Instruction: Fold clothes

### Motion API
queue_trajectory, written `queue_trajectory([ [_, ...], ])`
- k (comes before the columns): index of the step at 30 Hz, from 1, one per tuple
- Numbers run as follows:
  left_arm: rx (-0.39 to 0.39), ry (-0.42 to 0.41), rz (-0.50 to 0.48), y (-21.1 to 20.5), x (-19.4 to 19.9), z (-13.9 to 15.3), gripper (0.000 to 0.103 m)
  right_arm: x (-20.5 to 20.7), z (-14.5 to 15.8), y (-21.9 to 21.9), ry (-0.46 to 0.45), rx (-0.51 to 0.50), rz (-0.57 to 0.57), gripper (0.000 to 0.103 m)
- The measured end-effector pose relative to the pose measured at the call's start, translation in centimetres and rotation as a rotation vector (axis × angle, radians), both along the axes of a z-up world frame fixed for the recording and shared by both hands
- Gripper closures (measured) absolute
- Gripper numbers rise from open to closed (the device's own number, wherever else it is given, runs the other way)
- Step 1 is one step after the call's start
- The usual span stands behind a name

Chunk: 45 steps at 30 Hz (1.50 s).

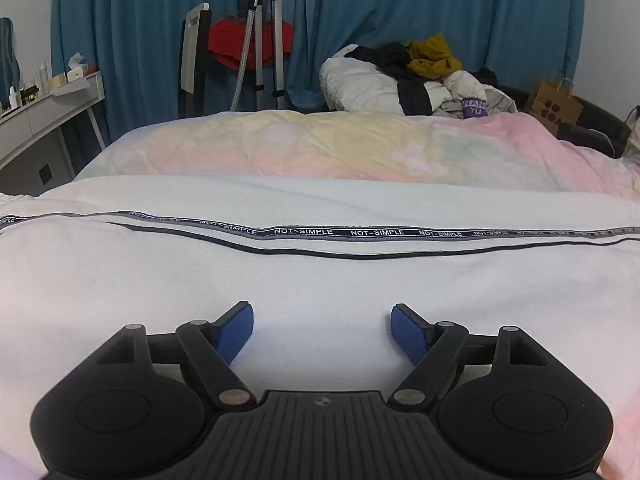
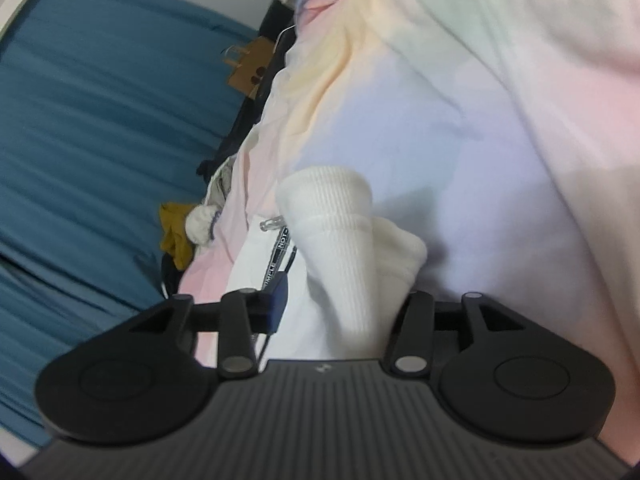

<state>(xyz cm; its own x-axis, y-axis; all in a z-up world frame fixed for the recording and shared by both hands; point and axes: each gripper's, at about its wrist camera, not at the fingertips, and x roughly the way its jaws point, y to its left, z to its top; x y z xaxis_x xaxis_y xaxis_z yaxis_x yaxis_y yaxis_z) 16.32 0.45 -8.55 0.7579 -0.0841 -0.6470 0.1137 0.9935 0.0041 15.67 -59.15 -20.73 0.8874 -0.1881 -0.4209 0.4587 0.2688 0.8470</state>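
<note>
A white garment with a black "NOT-SIMPLE" tape stripe lies flat across the bed. My left gripper is open, its blue pads resting low over the white fabric, holding nothing. In the right wrist view my right gripper is closed around the garment's white ribbed cuff, which sticks up between the jaws. The view is tilted. The left blue pad shows; the right one is hidden behind the fabric.
A pastel tie-dye duvet covers the bed. A pile of clothes sits at the far side, with a paper bag at right. A stand with a red cloth and blue curtains are behind. A desk stands left.
</note>
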Motion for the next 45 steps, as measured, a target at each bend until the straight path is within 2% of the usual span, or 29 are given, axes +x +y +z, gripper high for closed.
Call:
queue_trajectory([
  [4, 0.007, -0.004, 0.0, 0.3, -0.2, 0.4, 0.024, 0.6, 0.1, 0.1, 0.033, -0.043, 0.005, 0.06],
  [8, 0.014, -0.008, 0.002, 0.3, -0.4, 0.4, 0.023, 0.9, 0.4, 0.2, 0.075, -0.091, 0.005, 0.081],
  [12, 0.019, -0.009, 0.003, 0.5, -0.4, 0.5, 0.023, 1.1, 1.2, 0.3, 0.084, -0.136, 0.001, 0.089],
  [16, 0.033, -0.028, 0.021, 0.4, -0.9, 0.8, 0.023, 1.0, 1.7, 0.4, 0.084, -0.156, -0.006, 0.089],
  [21, 0.06, -0.013, 0.011, 0.2, -0.7, 0.4, 0.023, 0.8, 2.0, 0.6, 0.09, -0.173, -0.012, 0.089],
  [33, 0.037, 0.006, 0.013, 0.6, -0.5, 0.4, 0.022, 1.2, 3.1, 1.5, 0.137, -0.251, -0.006, 0.089],
  [37, 0.02, 0.016, 0.014, 0.9, -0.4, 0.3, 0.022, 1.3, 3.3, 1.5, 0.14, -0.253, -0.008, 0.089],
  [45, 0.04, 0.014, 0.005, 0.9, -0.4, 0.0, 0.022, 1.4, 4.3, 2.0, 0.12, -0.296, -0.018, 0.089],
])
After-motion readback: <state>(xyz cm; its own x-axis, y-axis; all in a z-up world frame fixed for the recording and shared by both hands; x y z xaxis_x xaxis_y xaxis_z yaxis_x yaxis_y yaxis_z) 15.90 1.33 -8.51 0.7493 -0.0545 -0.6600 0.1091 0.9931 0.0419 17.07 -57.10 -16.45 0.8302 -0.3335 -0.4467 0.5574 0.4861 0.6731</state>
